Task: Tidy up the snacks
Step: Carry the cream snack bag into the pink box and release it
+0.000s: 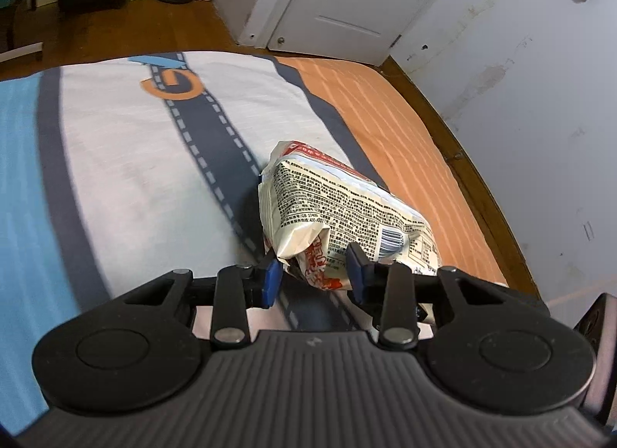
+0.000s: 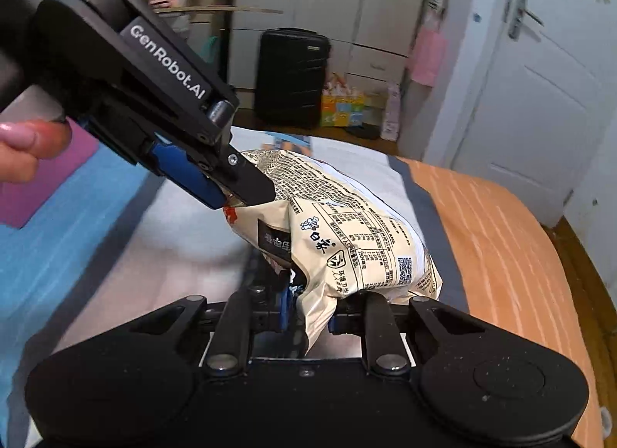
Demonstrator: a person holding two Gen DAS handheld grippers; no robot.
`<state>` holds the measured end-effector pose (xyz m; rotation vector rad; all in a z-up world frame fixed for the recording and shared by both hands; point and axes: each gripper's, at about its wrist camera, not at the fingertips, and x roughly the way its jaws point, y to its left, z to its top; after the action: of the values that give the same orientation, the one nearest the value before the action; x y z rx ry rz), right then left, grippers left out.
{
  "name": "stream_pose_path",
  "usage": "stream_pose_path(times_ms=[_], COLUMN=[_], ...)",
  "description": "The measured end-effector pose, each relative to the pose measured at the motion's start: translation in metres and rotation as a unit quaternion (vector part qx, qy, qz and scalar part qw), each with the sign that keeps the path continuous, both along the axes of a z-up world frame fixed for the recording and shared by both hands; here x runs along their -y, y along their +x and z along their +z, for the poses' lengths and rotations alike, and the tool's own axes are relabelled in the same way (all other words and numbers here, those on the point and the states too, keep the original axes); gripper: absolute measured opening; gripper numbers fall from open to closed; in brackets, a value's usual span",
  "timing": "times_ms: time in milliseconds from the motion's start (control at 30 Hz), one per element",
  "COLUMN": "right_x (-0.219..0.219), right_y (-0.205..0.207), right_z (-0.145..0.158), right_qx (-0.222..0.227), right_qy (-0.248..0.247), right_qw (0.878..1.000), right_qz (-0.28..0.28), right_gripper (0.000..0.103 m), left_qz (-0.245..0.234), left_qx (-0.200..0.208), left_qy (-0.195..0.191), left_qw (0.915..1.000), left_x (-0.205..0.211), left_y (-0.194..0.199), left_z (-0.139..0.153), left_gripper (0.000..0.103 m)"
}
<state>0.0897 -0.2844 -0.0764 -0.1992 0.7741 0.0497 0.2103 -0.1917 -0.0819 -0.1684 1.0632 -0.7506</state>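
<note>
A cream snack packet [image 1: 339,197] with dense black print and red lettering hangs between both grippers, just above the bed sheet [image 1: 115,178]. In the left wrist view my left gripper [image 1: 314,272] is shut on the packet's crumpled near end, its blue pads [image 1: 272,278] pressing the foil. In the right wrist view my right gripper [image 2: 310,313] is shut on the packet's [image 2: 358,224] lower corner. The left gripper [image 2: 241,193] reaches in from the upper left and pinches the opposite end. A person's hand [image 2: 23,147] shows behind it.
The bed sheet [image 2: 501,236] has blue, white, orange and grey road-pattern areas. A purple mat [image 2: 50,178] lies at the left. Beyond the bed stand a black suitcase [image 2: 291,78], a colourful box [image 2: 341,108] and a white door [image 2: 540,101]. A wall [image 1: 520,101] runs along the right.
</note>
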Motion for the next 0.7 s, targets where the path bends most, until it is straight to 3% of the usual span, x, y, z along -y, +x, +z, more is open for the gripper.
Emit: stream_pose_path(times_ms=[700], right_x=[-0.097], right_y=[-0.056], right_z=[0.061], right_qx=[0.026], right_qy=[-0.014], right_qw=[0.987], right_qz=[0.157], right_gripper=[0.018], left_qz=[0.076], left_qx=[0.053], left_qy=[0.027], left_qw=[0.9953], left_x=[-0.13], left_y=[-0.114], left_z=[0.074], left_gripper=[0.034])
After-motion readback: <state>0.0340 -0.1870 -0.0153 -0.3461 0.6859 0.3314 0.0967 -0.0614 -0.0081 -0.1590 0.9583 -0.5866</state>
